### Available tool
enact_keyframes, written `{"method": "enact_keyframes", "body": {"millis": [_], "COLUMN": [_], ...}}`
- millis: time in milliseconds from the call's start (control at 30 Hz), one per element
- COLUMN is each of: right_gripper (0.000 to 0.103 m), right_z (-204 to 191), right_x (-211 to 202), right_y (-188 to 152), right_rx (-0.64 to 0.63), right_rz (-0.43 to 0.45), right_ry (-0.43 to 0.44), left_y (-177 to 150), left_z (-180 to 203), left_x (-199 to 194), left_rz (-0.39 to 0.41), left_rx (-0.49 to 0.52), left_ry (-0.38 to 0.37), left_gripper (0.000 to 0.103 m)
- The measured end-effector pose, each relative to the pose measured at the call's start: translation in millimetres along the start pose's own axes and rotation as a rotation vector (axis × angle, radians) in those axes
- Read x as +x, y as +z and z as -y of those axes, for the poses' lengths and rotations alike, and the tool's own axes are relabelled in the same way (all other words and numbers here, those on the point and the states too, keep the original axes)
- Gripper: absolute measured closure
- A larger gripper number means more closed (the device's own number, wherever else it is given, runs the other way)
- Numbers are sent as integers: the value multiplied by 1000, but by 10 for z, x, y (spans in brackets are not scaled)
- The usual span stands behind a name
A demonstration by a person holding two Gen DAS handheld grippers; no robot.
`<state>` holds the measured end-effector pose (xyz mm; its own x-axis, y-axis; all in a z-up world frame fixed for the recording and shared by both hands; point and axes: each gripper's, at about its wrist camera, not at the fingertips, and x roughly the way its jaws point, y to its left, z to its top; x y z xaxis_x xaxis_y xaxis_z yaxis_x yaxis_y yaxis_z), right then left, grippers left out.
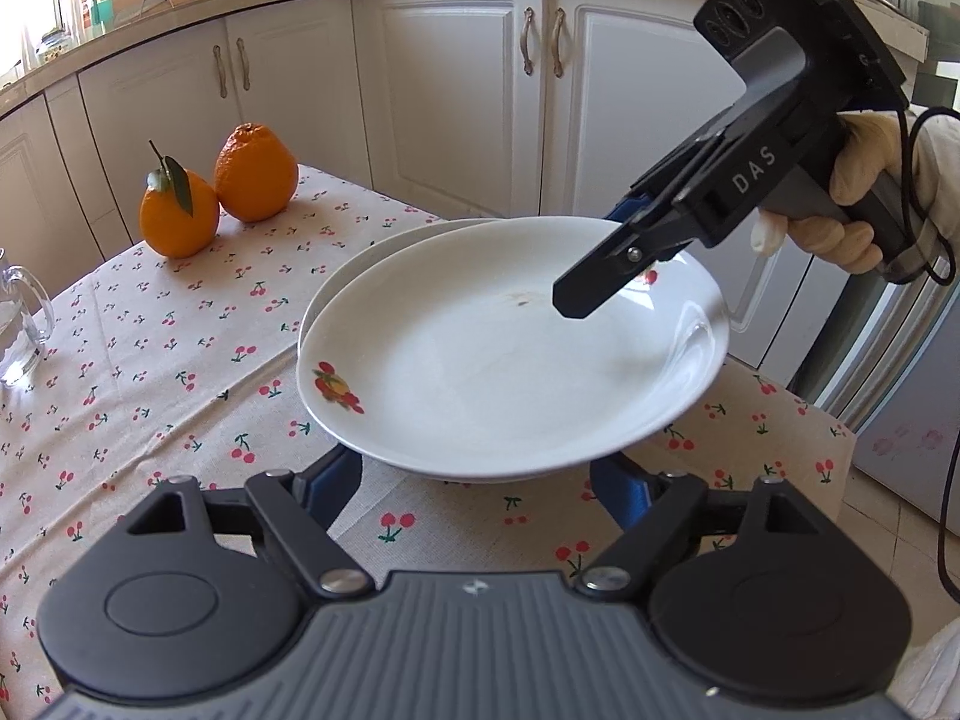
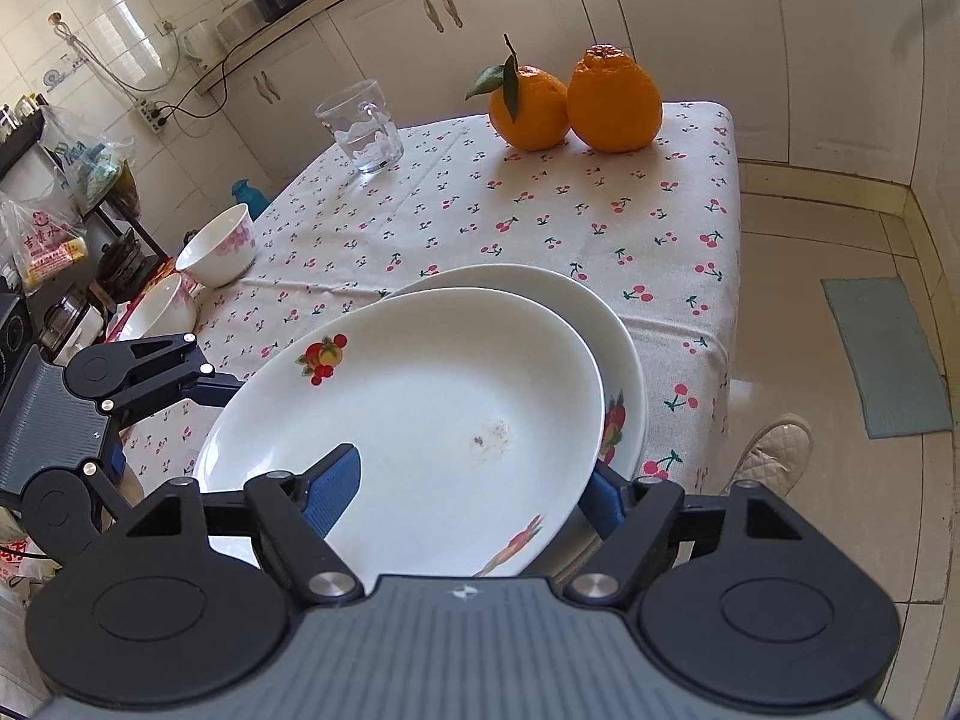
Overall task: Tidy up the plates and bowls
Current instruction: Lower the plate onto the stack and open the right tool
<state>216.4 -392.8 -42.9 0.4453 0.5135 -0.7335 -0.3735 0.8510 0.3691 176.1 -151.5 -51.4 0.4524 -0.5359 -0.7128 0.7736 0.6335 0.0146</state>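
Right claw (image 2: 462,495) is spread, straddling the top plate's (image 2: 414,414) near rim at 6 o'clock. Left claw (image 1: 480,480) is spread too, rim between its fingers. Top plate sits skewed on the lower plate (image 2: 624,360) on the counter (image 2: 480,222), so I'd say the right's nearer.

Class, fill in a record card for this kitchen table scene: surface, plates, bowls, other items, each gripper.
surface: table under a cherry-print cloth
plates: top plate lies offset on lower plate; both white with fruit motifs
mark: brownish smudge inside top plate
bowls: far bowl and near bowl, white with pink flowers, at the table's left edge
other items: leafy orange, larger orange, glass mug
left gripper: open, at top plate's edge
right gripper: open, fingers straddling top plate's rim
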Motion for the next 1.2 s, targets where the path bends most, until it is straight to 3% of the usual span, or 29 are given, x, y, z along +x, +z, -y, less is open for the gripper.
{"method": "enact_keyframes", "body": {"millis": [1200], "right_gripper": [17], "right_z": [-398], "right_x": [-133], "right_y": [-153], "right_rx": [70], "right_rz": [-14], "right_ry": [-203], "left_y": [-49], "left_z": [-18], "left_x": [-29], "left_rz": [45], "left_rx": [-9], "left_ry": [-11], "left_gripper": [16]}}
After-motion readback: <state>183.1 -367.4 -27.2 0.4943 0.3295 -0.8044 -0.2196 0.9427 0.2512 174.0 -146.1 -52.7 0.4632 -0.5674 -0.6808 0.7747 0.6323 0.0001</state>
